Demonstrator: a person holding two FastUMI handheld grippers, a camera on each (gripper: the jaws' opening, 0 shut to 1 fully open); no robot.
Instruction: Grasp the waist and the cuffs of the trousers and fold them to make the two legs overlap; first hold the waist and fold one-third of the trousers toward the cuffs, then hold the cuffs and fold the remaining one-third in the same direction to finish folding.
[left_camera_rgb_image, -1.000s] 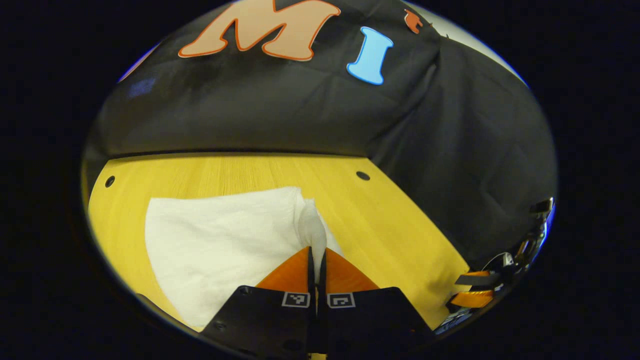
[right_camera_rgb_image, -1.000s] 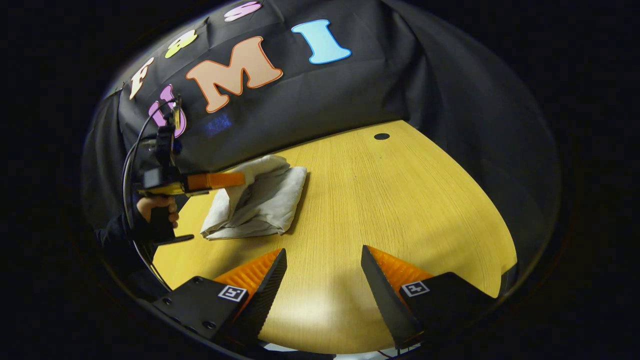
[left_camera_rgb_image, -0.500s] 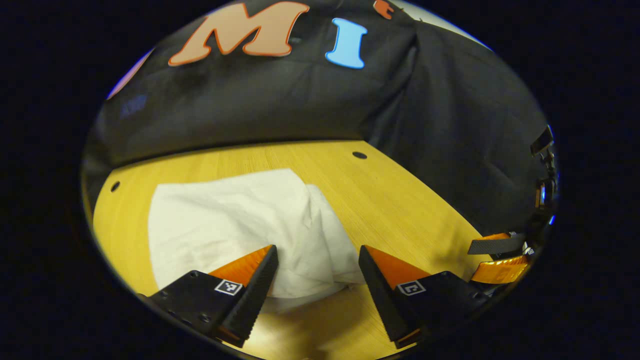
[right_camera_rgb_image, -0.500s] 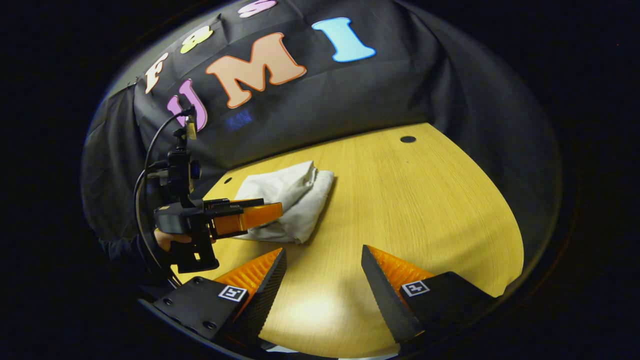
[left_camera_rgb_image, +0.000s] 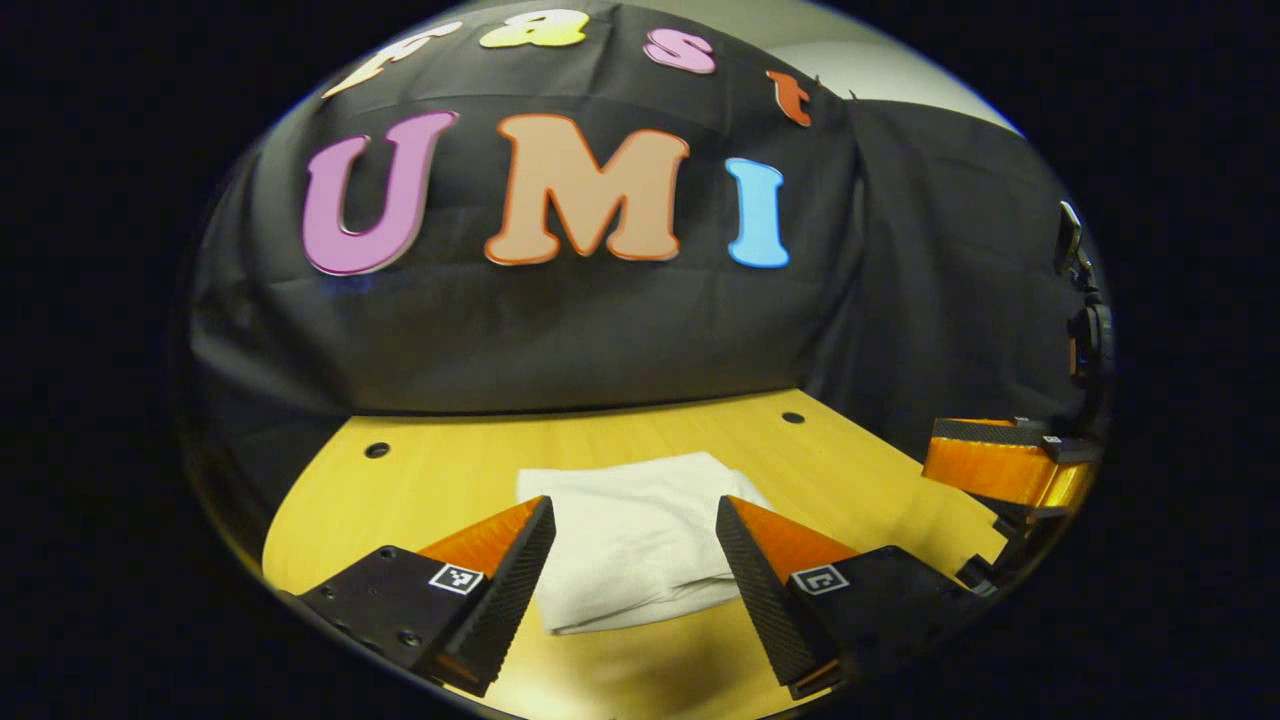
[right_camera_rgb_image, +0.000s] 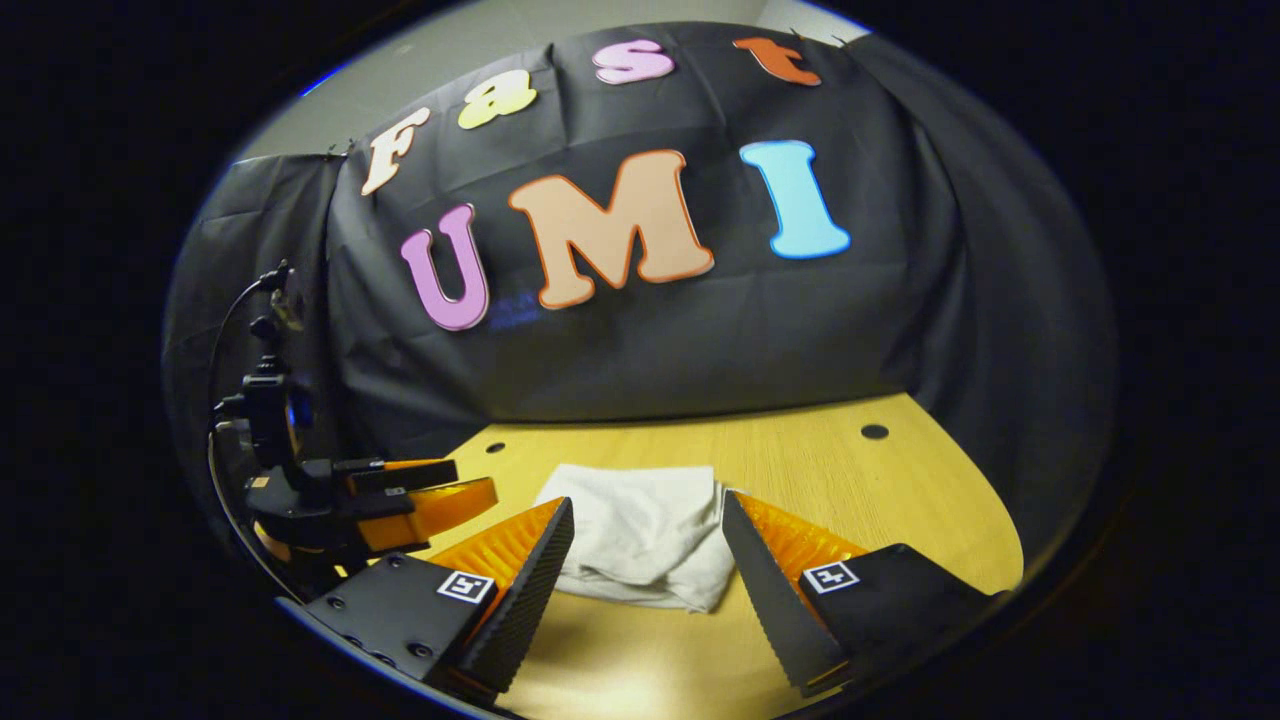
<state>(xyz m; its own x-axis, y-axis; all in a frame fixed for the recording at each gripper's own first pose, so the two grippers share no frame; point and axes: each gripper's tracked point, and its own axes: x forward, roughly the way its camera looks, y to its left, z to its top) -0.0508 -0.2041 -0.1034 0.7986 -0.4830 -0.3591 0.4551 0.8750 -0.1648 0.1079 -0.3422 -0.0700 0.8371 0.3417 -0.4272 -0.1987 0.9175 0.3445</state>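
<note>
At lower centre of the left gripper view: left tongs (left_camera_rgb_image: 632, 560) spread wide, nothing between them, held above the counter (left_camera_rgb_image: 420, 480). Just beyond, between the two fingers: trousers (left_camera_rgb_image: 630, 530), pale, folded into a compact flat bundle, lying on the counter near its middle. At right edge of that view: right tongs (left_camera_rgb_image: 1000, 470), seen side-on, clear of the cloth.

At lower centre of the right gripper view: right tongs (right_camera_rgb_image: 645, 570) likewise wide apart and holding nothing, over the counter (right_camera_rgb_image: 850, 480). Between and beyond the fingers: trousers (right_camera_rgb_image: 645, 535) again, a rumpled folded stack resting flat, untouched by either pair. At lower left of that view: left tongs (right_camera_rgb_image: 430, 495), side-on, near the bundle's left edge, not touching it.
</note>
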